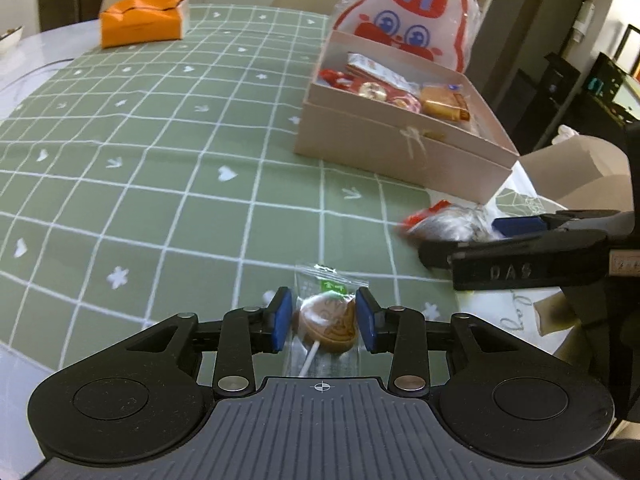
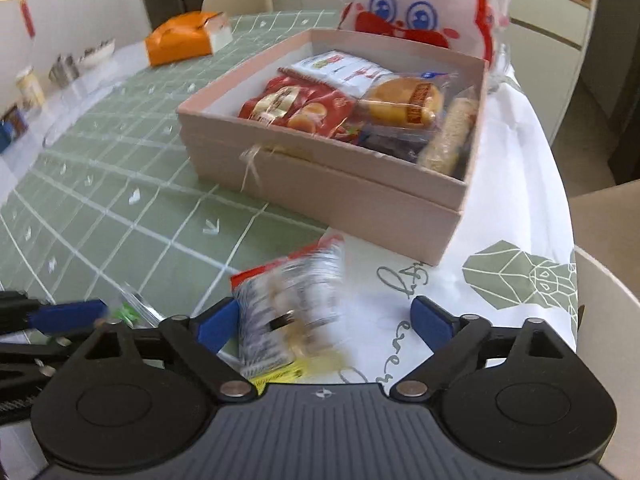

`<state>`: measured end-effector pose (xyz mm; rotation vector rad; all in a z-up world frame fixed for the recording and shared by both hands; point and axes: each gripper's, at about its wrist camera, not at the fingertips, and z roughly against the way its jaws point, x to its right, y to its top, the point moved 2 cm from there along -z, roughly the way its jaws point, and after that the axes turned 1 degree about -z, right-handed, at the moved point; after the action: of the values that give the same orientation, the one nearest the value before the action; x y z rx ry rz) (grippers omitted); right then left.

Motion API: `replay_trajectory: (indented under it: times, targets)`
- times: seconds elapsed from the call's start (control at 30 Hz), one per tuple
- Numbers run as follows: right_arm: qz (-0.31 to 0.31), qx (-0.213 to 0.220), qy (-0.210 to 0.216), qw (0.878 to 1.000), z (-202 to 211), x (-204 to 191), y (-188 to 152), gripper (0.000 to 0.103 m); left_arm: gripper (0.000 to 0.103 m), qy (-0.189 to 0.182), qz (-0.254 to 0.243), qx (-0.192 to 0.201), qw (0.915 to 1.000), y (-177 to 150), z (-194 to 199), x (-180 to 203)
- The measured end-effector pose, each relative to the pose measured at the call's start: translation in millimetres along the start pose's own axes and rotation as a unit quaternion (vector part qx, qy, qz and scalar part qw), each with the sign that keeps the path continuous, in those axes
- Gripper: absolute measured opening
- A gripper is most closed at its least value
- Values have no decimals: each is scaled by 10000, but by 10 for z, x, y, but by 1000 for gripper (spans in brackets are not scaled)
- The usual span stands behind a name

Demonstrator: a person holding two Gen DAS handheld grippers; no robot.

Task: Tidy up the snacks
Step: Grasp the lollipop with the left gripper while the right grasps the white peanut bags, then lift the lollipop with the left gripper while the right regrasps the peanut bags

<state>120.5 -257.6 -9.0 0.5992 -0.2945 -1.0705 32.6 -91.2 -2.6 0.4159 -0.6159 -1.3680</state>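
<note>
A brown round lollipop [image 1: 326, 326] in a clear wrapper lies on the green checked tablecloth [image 1: 160, 184]. My left gripper [image 1: 323, 320] straddles it, blue pads close on either side, a thin gap on the left. A blurred clear snack packet with a red top [image 2: 290, 312] sits between the wide-apart pads of my right gripper [image 2: 326, 324], close to its left pad [image 2: 218, 326]. In the left wrist view the packet [image 1: 444, 222] lies just right of the lollipop, at the right gripper [image 1: 460, 240]. A pink open box [image 2: 320, 188], holding several snacks, stands beyond.
A white and red rabbit-shaped bag [image 2: 416, 4] stands behind the pink box [image 1: 400, 152]. An orange box [image 1: 140, 20] sits at the far side of the table, with chairs behind. The table's right edge [image 2: 560, 184] curves close to the pink box.
</note>
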Motion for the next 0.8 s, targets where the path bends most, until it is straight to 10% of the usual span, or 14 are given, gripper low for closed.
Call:
replay_trajectory:
  times: [0.33, 0.5, 0.8]
  targets:
    - [63, -128, -194, 9997, 19, -102, -105, 101, 40, -1, -40, -33, 10000, -9, 44, -104]
    - [399, -50, 16, 9992, 79, -202, -30, 57, 40, -105, -56, -98, 9999, -10, 49, -141]
    - [200, -142, 125, 9996, 302, -372, -294, 59, 40, -212, -53, -326, 9992, 97, -3, -198]
